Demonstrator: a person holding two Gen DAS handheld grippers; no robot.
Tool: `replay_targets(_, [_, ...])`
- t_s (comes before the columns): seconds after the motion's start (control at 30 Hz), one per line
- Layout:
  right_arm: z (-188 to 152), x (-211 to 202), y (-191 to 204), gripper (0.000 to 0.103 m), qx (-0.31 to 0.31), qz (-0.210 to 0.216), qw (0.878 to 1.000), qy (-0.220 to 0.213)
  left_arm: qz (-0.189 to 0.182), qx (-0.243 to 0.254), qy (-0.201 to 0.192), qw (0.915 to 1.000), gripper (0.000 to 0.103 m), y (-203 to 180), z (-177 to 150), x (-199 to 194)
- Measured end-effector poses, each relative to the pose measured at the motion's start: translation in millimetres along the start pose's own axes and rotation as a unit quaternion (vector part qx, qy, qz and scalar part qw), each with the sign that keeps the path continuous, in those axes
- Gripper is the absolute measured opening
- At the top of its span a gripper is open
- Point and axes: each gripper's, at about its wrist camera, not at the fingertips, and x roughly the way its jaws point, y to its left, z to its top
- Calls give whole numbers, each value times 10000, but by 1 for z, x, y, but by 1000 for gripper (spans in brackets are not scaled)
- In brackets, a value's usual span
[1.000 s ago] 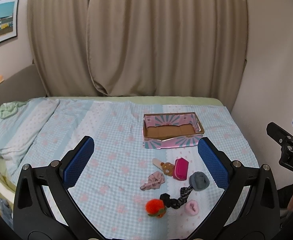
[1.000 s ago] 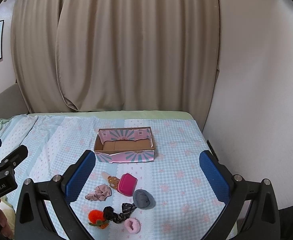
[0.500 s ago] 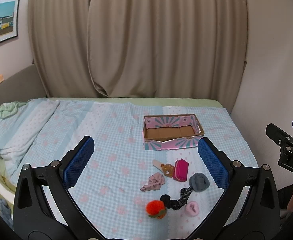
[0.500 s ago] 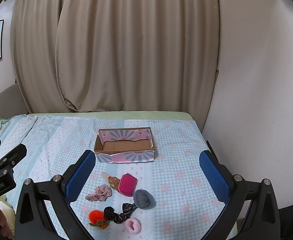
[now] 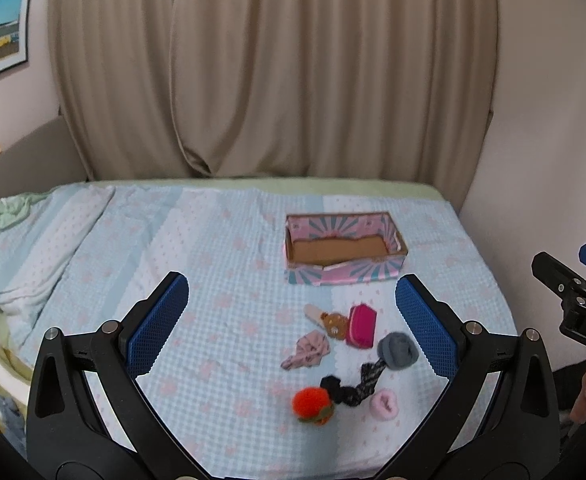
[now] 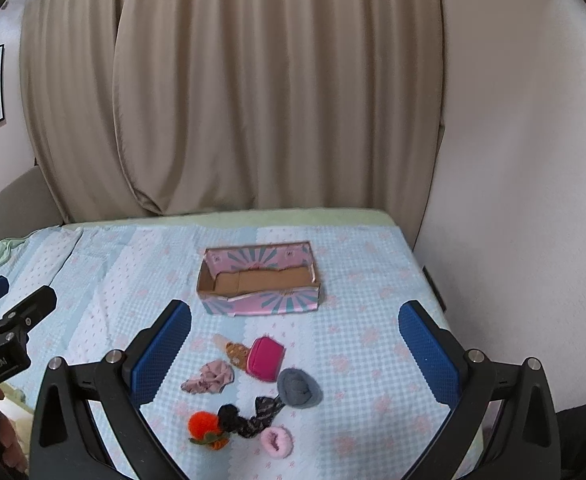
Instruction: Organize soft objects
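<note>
Hovering above bed (image 5: 221, 240), left gripper (image 5: 289, 320) and right gripper (image 6: 293, 340) both spread wide, holding nothing. Cardboard box (image 6: 259, 280) looks empty, far corners unclear. Soft items, pink pouch (image 6: 266, 359) to orange pompom (image 6: 203, 424), clustered near box front; sorting not started.
</note>
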Motion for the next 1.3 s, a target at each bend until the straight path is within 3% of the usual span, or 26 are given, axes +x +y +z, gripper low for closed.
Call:
replay_targets(0.27, [-41,37,10,103,116,-61,9983,574,-407,94,684,9968,103,20,-33,60])
replay_targets(0.4, [-67,60,13,103,451,-96,9947,914,-654,409,1008,9919,103,27,-50,102])
replay_targets(0.57, [-103,102,22,103,1052,-434,9844,1338,-1134,825,1400,9802,103,30,-72,161])
replay_targets(0.77, [-144,157,30,103,1641,-822,9695,1627,-1695,1156,1887,9603,103,21,-106,237])
replay_targets(0.97, [-179,210,37,103,1731,-1007,9621,1848,-1996,1455,2214,9434,102,1,-142,308])
replay_targets(1.07, [-200,239,41,99,1675,-983,9594,2045,-2010,1615,2246,9397,102,-6,-160,339])
replay_targets(1.3, [-245,297,45,76,1345,-960,9518,2582,-2167,1947,2469,9242,102,-17,-201,394])
